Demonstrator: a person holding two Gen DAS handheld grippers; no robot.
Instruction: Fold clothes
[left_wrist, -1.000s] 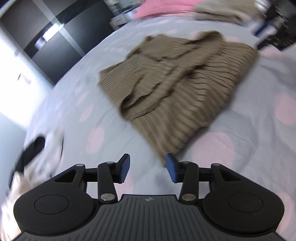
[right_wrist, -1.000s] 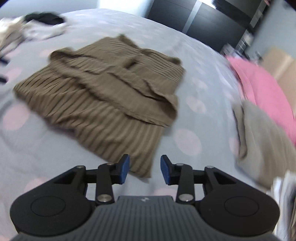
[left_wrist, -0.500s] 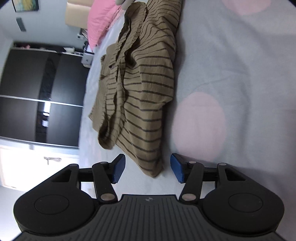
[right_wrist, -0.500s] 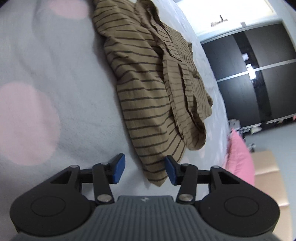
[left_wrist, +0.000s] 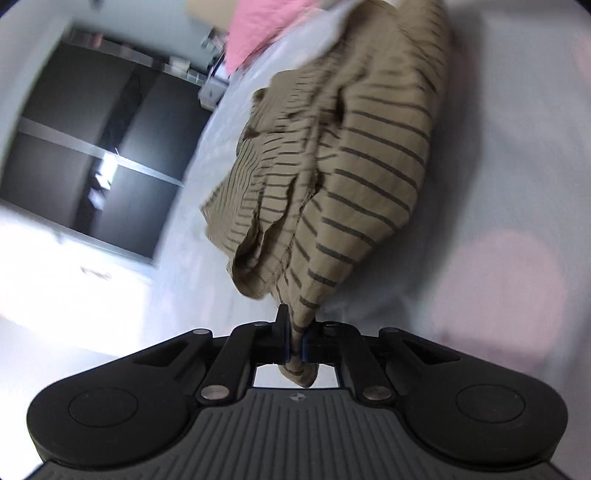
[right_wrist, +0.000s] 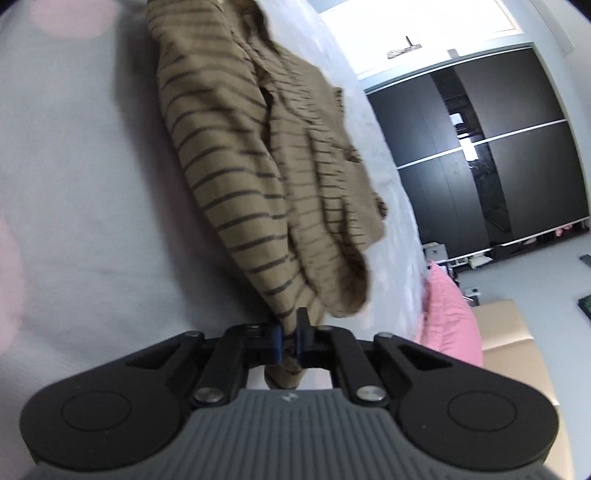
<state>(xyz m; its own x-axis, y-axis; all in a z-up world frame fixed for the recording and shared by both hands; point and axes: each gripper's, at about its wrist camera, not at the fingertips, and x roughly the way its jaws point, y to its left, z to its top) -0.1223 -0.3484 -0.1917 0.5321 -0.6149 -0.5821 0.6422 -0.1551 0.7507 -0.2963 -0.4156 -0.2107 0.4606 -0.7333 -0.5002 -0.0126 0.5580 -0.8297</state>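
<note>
Two corners of one garment are pinched at this moment, one in each tool. The left hand-held gripper (left_wrist: 294, 341) has its jaws pressed together on a bunched tip of the striped brown shirt (left_wrist: 354, 177), and a small tail of cloth pokes out behind the blue pads. The right hand-held gripper (right_wrist: 289, 341) is likewise clamped on another edge of the same shirt (right_wrist: 236, 173), with a fold of fabric hanging through below the pads.

Between the two grips the shirt runs away from both cameras, rumpled and doubled over itself, its far part lying on the grey bed (left_wrist: 498, 147) with pale pink dots. The near part seems lifted slightly off the sheet, though the blur makes that hard to settle. Holding two points well apart on one side makes sense for folding: it lets the cloth be stretched taut, raised and laid flat or carried over as one straight edge, not dragged in a heap.

A pink pillow (right_wrist: 448, 314) and a cardboard box (right_wrist: 509, 332) sit beyond the bed's edge, with dark wardrobe doors (right_wrist: 498, 147) behind.

My judgement is that the shirt is not neatly folded as it lies; whether this grip serves spreading it out or bringing one half over the other cannot be told.
</note>
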